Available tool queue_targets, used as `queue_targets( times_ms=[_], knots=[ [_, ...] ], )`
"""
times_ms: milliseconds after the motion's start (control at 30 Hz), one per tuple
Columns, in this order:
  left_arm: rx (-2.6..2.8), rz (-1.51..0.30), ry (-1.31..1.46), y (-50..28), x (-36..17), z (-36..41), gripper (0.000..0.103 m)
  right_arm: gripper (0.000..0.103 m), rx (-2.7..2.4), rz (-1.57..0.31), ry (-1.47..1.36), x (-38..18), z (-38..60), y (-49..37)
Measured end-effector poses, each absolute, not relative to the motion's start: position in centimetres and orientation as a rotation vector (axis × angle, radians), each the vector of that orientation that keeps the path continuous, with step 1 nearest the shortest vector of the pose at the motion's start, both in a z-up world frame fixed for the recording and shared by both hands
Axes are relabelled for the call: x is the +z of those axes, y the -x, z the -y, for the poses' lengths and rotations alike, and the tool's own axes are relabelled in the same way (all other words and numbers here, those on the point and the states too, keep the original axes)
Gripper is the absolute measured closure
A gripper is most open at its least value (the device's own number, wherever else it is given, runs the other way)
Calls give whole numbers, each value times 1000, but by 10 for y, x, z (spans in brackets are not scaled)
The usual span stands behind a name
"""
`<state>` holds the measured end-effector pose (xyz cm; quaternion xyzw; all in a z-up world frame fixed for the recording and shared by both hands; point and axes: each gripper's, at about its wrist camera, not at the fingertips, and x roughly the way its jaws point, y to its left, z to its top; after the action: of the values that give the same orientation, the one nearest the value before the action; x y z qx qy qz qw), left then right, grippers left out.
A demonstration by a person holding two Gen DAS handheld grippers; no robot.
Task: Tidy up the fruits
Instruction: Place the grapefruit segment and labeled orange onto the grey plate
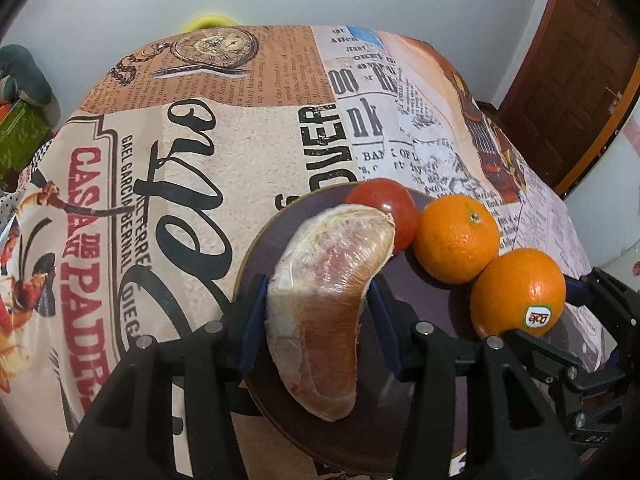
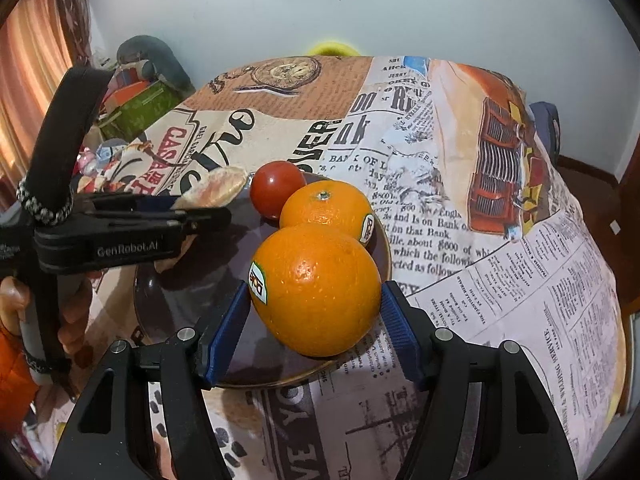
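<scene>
Over a dark plate (image 1: 256,264) on the newsprint-patterned surface (image 1: 224,152), the left gripper (image 1: 320,320) pinches a wrapped pomelo segment (image 1: 328,300), likely soft and slippery, at mid-length. The right gripper (image 2: 314,312) squeezes the near orange (image 2: 316,288), probably firm, across its widest part.

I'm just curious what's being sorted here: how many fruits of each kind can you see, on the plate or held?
Oranges: 2, one on the plate at, one between the right fingers
Tomato: 1
Peeled pomelo wedge: 1, between the left fingers
Total: 4
</scene>
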<state>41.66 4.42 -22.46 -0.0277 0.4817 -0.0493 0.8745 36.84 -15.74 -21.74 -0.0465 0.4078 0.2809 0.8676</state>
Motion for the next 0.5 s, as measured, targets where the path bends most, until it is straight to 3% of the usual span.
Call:
queue_targets(
  times_ms=[133, 200, 333, 500],
  knots=[
    [-100, -990, 57, -413, -220, -44, 39, 39, 566, -835, 152, -216, 151, -364],
    [-103, -995, 80, -410, -217, -47, 38, 38, 550, -821, 180, -214, 149, -362],
    [-113, -1003, 101, -399, -213, -52, 38, 26, 528, -784, 179, -205, 153, -357],
    [-106, -973, 64, -376, -195, -51, 38, 26, 519, -773, 160, -194, 159, -350]
  ],
)
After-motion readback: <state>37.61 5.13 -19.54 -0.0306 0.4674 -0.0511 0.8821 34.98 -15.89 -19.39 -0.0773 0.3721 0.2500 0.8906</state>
